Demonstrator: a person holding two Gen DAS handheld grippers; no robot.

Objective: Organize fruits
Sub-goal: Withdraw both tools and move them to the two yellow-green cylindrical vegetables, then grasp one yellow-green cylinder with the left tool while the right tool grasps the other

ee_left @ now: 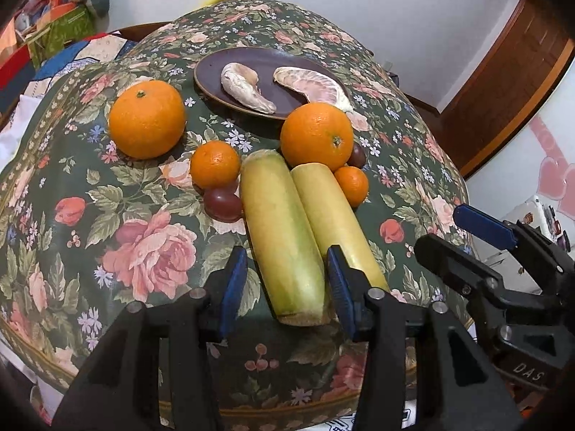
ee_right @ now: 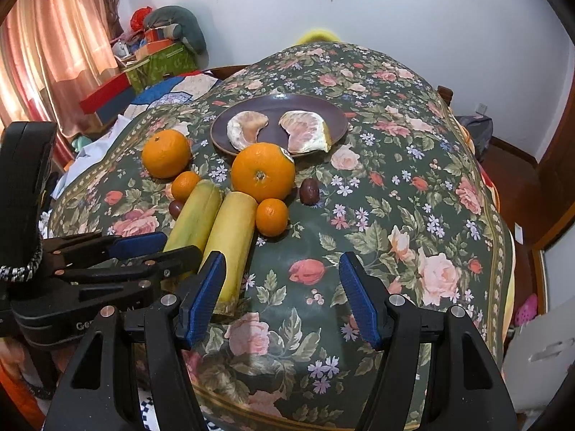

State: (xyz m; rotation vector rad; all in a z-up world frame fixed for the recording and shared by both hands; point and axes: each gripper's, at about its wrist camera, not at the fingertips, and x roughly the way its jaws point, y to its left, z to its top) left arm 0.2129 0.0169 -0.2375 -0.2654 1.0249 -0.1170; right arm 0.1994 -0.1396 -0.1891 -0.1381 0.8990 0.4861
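Both fisheye views are evenly and fairly brightly lit, with soft, short shadows under the large orange [ee_left: 147, 119] ahead of the left gripper [ee_left: 287, 273] and no harsh glare beyond small sheen spots on the fruit skins and the dark plate [ee_right: 278, 124]. Far to the left of the right gripper [ee_right: 284, 280], warm daylight glows through a pink curtain [ee_right: 57, 36]. The floral tablecloth [ee_right: 395, 215] bulges like a dome, straight lines bend near the borders, and the corners fall into black vignetting; focus is sharp throughout.
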